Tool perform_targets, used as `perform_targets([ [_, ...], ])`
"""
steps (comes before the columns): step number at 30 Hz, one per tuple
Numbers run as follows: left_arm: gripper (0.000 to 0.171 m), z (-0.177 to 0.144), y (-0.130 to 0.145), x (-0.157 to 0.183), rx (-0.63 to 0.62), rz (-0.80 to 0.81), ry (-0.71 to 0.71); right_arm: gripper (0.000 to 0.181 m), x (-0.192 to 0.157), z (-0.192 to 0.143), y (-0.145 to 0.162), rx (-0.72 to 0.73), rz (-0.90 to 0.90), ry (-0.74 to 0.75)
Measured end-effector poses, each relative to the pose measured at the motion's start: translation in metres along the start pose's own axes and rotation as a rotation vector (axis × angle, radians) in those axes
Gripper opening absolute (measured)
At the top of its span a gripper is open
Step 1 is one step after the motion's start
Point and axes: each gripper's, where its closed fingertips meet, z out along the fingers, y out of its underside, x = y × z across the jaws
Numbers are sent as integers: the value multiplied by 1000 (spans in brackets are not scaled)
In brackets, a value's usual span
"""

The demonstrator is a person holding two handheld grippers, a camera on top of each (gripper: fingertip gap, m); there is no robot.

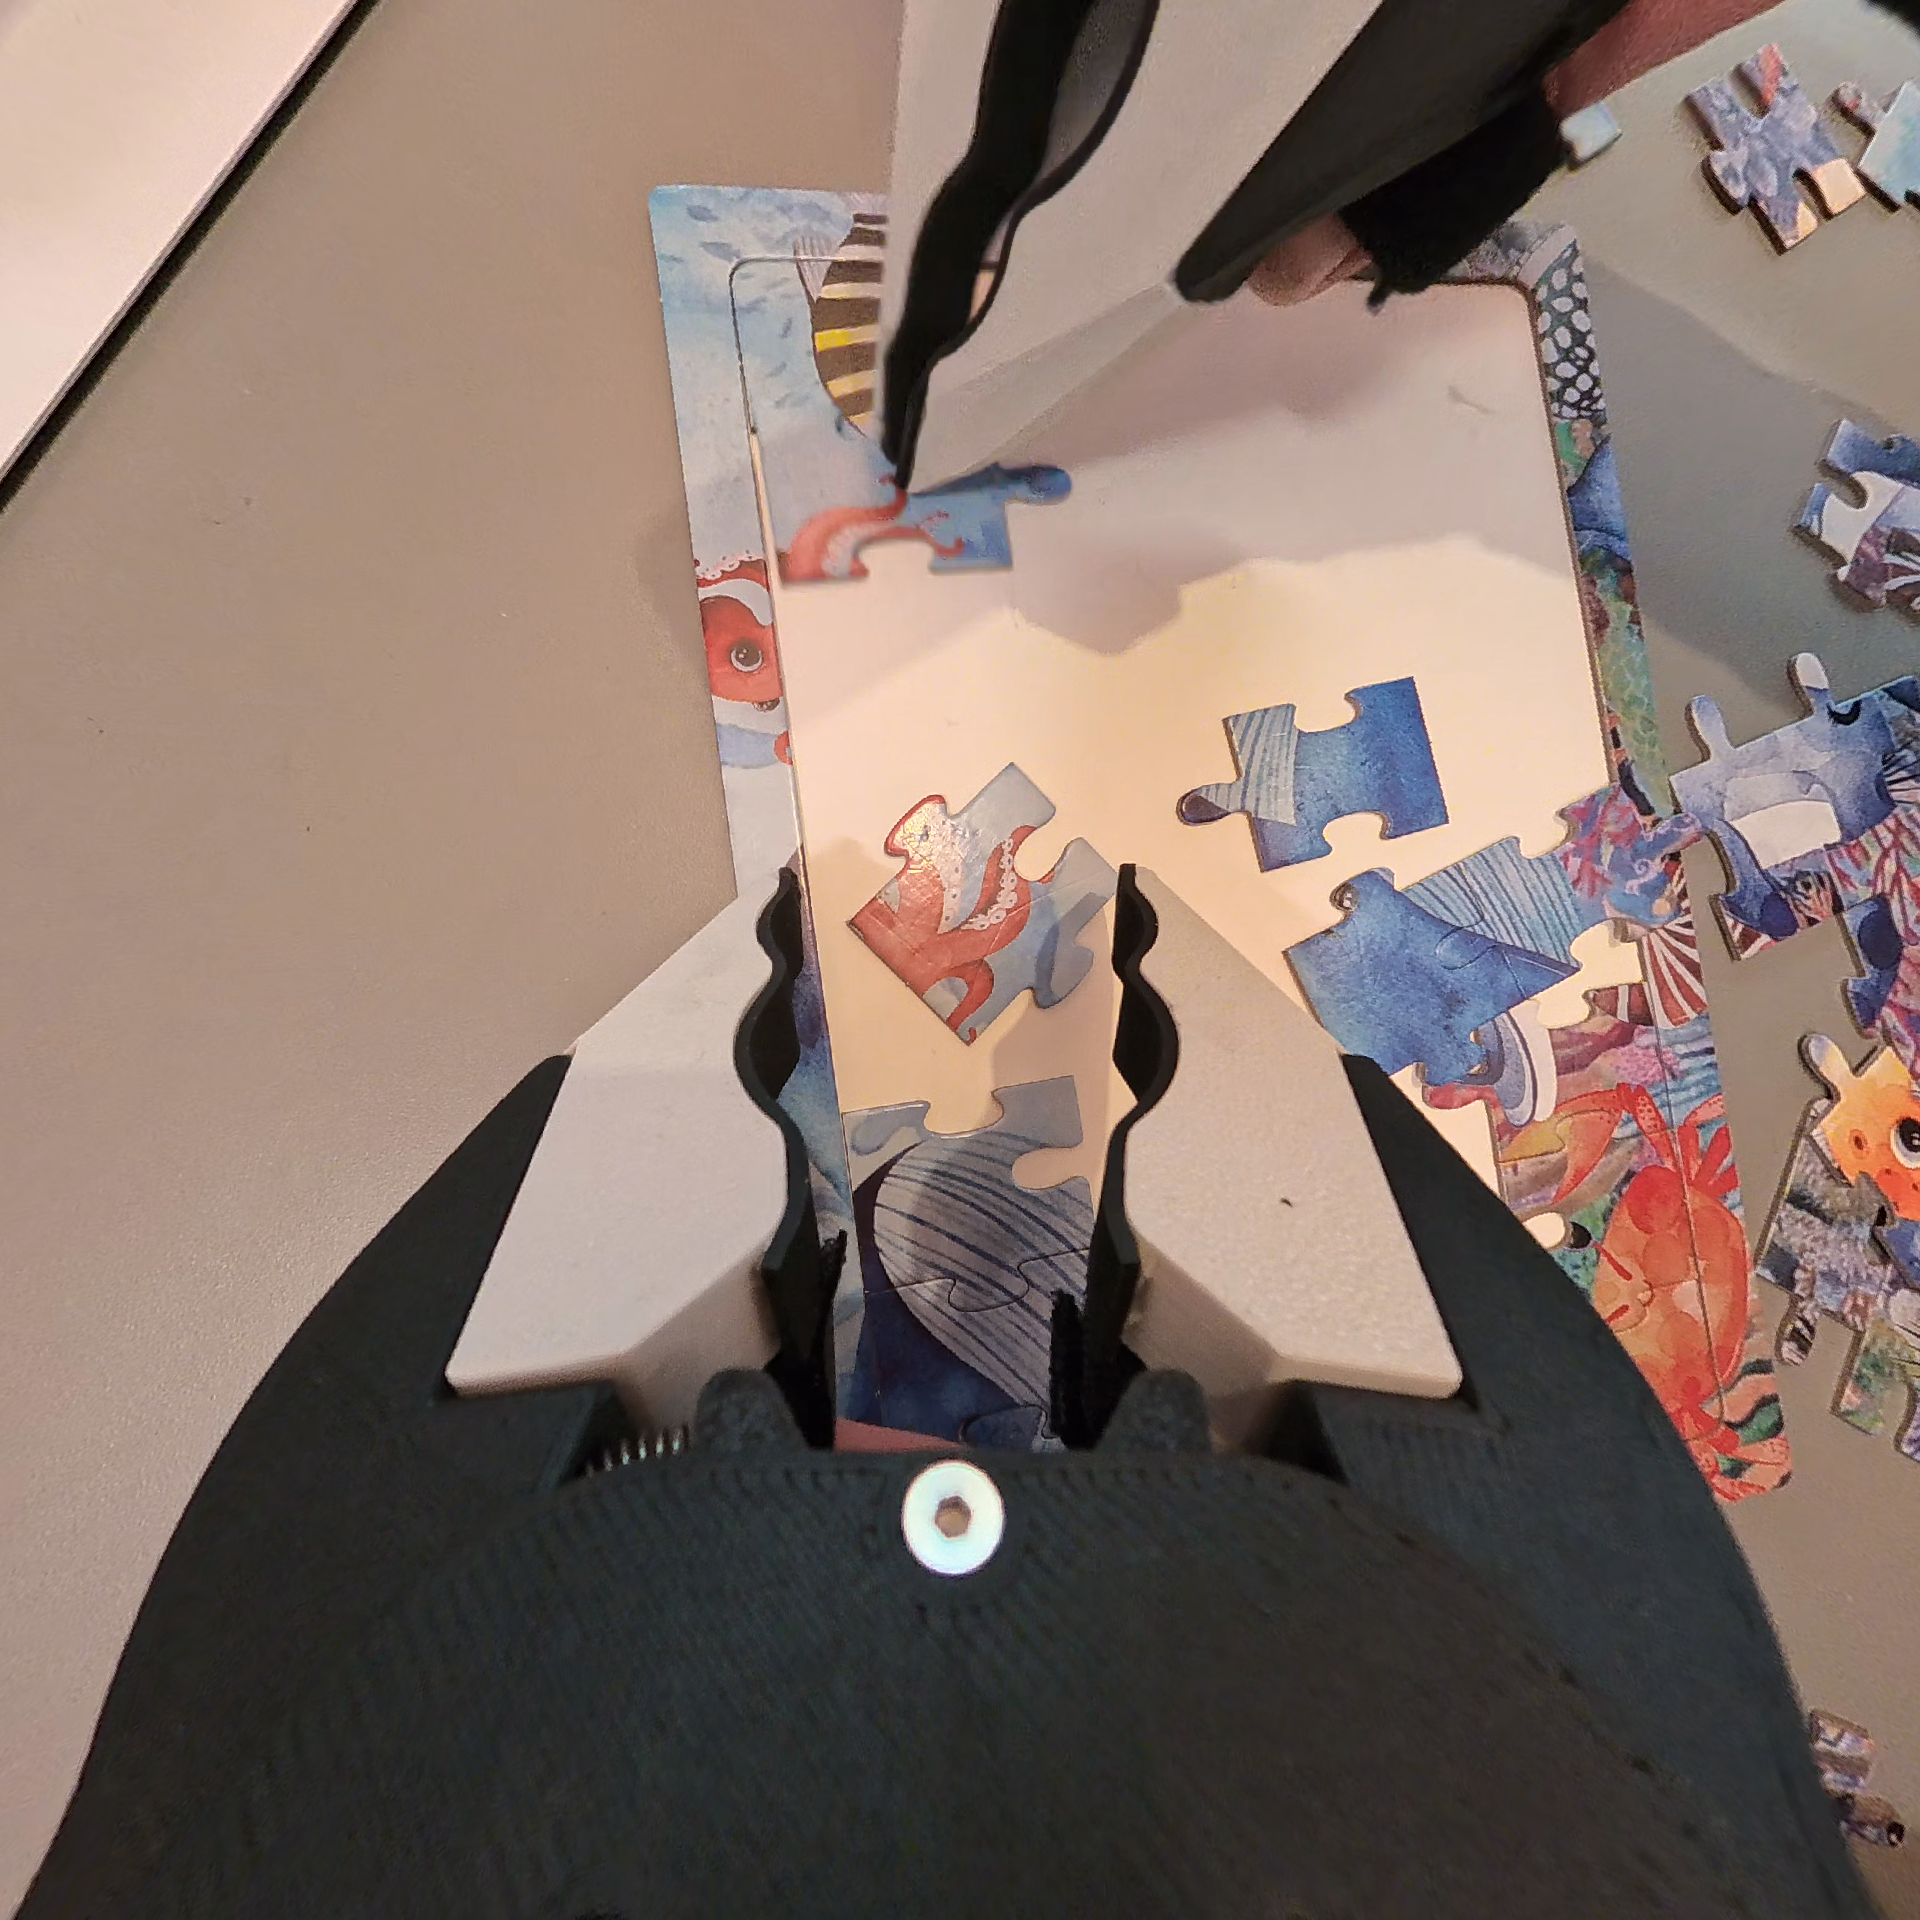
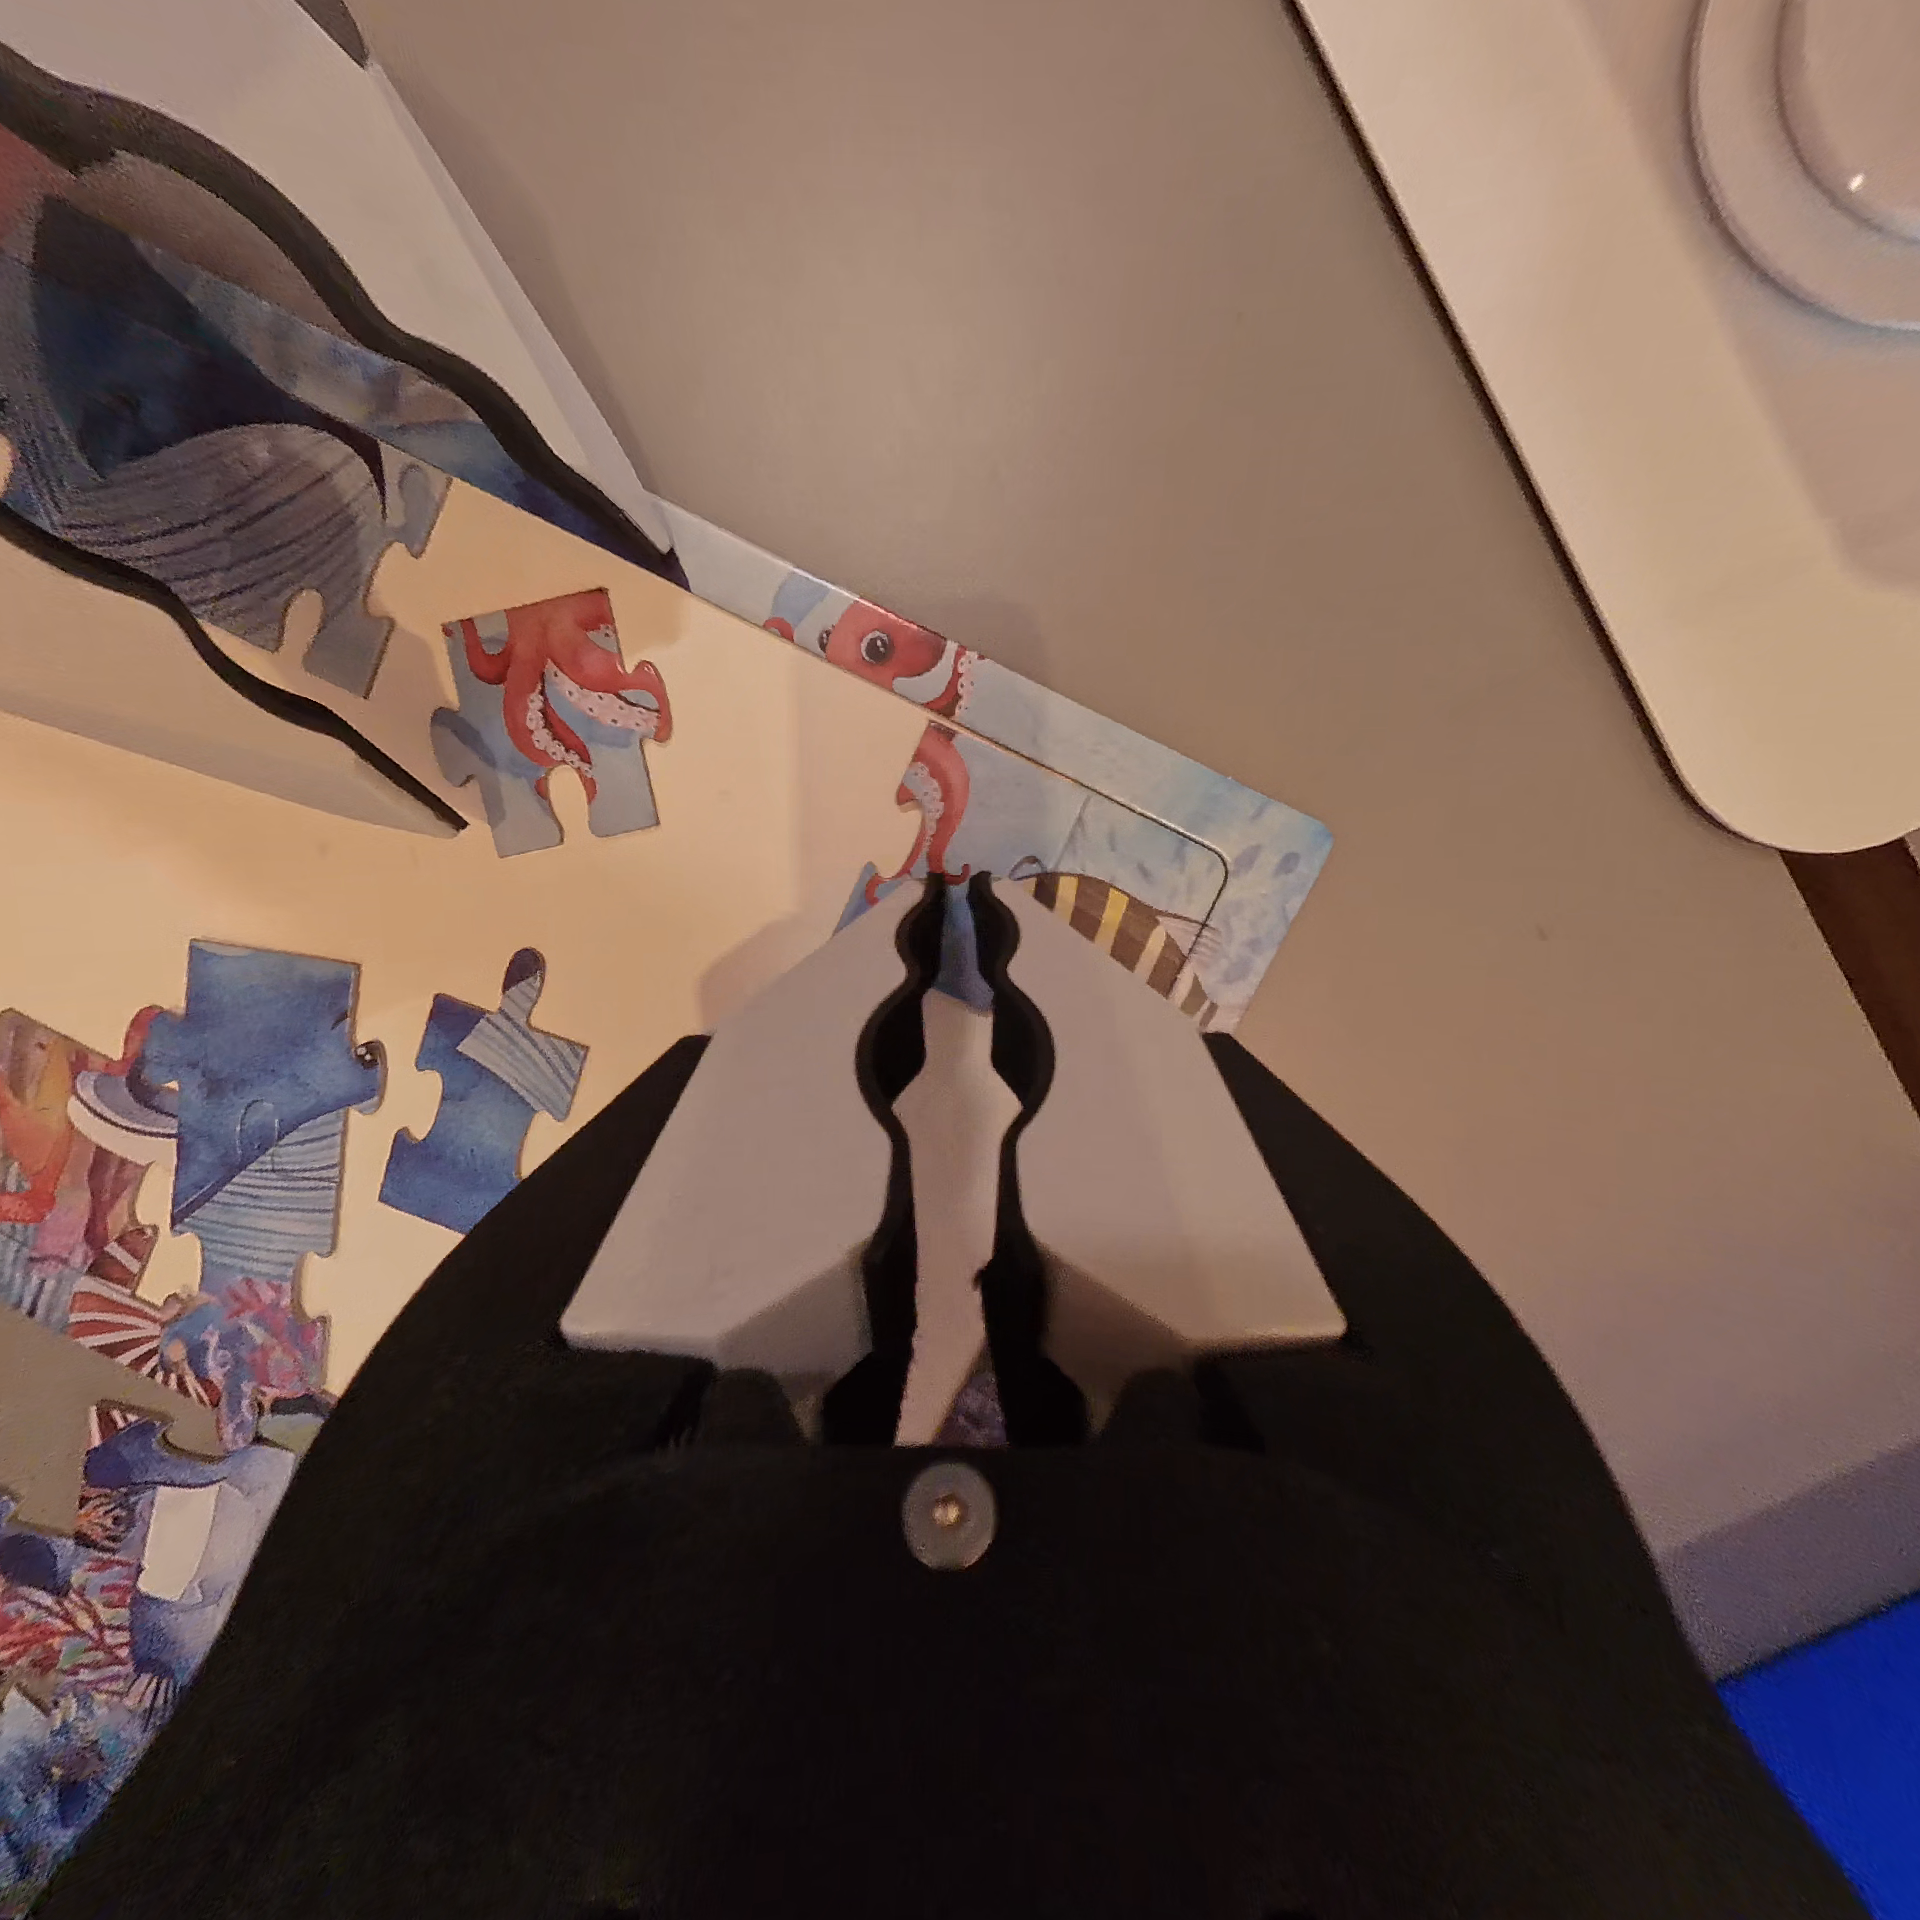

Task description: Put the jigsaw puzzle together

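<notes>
Seating the tentacle piece [image 2: 940,821] in the tray's [image 2: 1262,836] corner: right gripper [image 2: 954,883] pinches it; left gripper [image 1: 951,894] released. Next: press flat.

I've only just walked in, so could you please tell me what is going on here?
A person is assembling an ocean-themed jigsaw in its cardboard frame tray. The right gripper, nearly closed, presses a blue piece with red tentacles into a corner. The left gripper hovers open above a loose octopus piece.
</notes>
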Motion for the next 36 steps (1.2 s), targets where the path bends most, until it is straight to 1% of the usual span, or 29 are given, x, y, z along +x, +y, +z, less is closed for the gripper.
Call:
perform_targets([
  [2,58,0,0,0,1,0,0,0,-5,2,-1,28,3,-29],
  [9,59,0,0,0,0,1,-1,0,-3,3,-3,42,4,-13],
  [13,58,0,0,0,1,1,0,0,-3,4,-5,43,34,-17],
  [15,58,0,0,0,3,-1,2,0,-3,4,-5,49,65,-19],
  [21,58,0,0,0,3,-1,1,0,-2,4,-5,78,234,4],
  [26,58,0,0,0,0,2,0,0,-13,-4,-16,139,192,40],
  [28,59,0,0,0,1,1,0,0,-12,-5,-16,122,161,83],
  [30,59,0,0,0,-1,3,-1,0,-14,-3,-16,115,134,91],
  [33,59,0,0,0,-2,3,-2,0,-15,12,-12,91,145,74],
  [34,59,0,0,0,-2,4,-2,0,-13,12,-16,134,160,78],
  [36,59,0,0,0,-1,4,-2,0,-12,14,-16,143,227,51],
])
